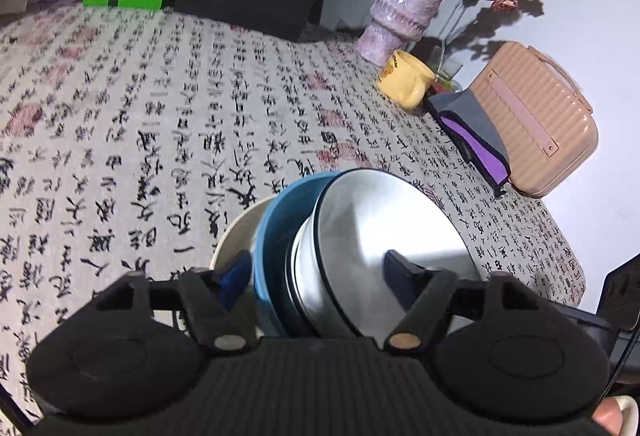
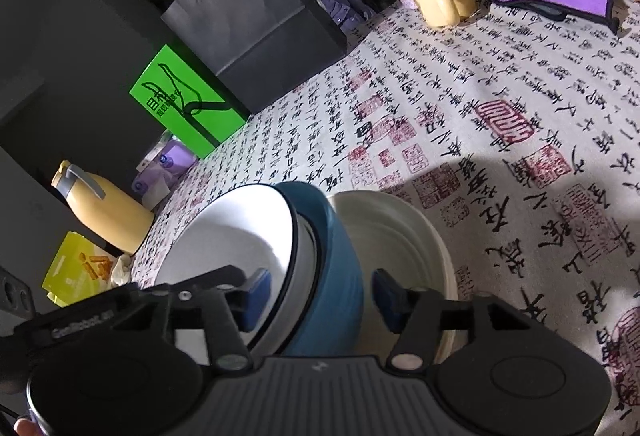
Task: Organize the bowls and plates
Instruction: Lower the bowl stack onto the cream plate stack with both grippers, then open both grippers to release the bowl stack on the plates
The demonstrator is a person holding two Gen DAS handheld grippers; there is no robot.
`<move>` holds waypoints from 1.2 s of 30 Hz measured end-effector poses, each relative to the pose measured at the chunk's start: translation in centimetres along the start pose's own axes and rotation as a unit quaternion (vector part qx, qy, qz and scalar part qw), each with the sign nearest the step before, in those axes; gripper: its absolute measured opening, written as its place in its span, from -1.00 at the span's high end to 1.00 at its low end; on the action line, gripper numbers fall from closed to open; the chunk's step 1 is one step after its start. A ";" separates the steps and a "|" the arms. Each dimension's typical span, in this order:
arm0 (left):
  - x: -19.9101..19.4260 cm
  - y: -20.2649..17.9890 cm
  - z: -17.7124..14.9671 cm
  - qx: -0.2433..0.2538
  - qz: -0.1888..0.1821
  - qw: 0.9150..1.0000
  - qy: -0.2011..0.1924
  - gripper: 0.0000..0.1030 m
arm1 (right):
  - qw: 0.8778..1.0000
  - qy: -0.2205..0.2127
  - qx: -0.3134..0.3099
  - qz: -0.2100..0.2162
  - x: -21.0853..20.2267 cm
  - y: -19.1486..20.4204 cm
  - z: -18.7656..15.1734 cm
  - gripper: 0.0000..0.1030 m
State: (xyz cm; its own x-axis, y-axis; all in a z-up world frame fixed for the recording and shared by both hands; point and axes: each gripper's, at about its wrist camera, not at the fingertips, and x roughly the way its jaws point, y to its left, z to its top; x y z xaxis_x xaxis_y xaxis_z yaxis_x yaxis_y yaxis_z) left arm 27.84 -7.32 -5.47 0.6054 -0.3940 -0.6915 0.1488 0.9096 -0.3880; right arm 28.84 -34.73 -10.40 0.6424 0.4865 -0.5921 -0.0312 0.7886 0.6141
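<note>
Left claw (image 1: 316, 272) released, jaws straddling the nested stack: blue bowl (image 1: 276, 236), white plate (image 1: 396, 236) (black-rimmed), cream plate (image 1: 236, 232); right claw (image 2: 316, 296) released likewise; stack tilted over counter (image 1: 160, 116).

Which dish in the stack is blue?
The middle bowl is blue; it sits between the cream plate and the black-rimmed white dish.
</note>
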 end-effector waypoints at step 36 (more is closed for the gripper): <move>-12.1 -0.1 -7.4 0.016 0.030 0.983 -0.181 -1.00 | 0.976 -0.159 -0.146 -0.034 -10.2 3.3 -7.0 -1.00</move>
State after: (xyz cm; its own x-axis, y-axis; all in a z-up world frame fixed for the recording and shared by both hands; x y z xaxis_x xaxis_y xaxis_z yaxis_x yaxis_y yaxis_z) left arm 14.73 -3.63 -1.54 0.8510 -0.2729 -0.4487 0.1254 0.9353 -0.3309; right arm 16.85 -34.48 -6.02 0.8546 0.3247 -0.4052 -0.1673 0.9110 0.3771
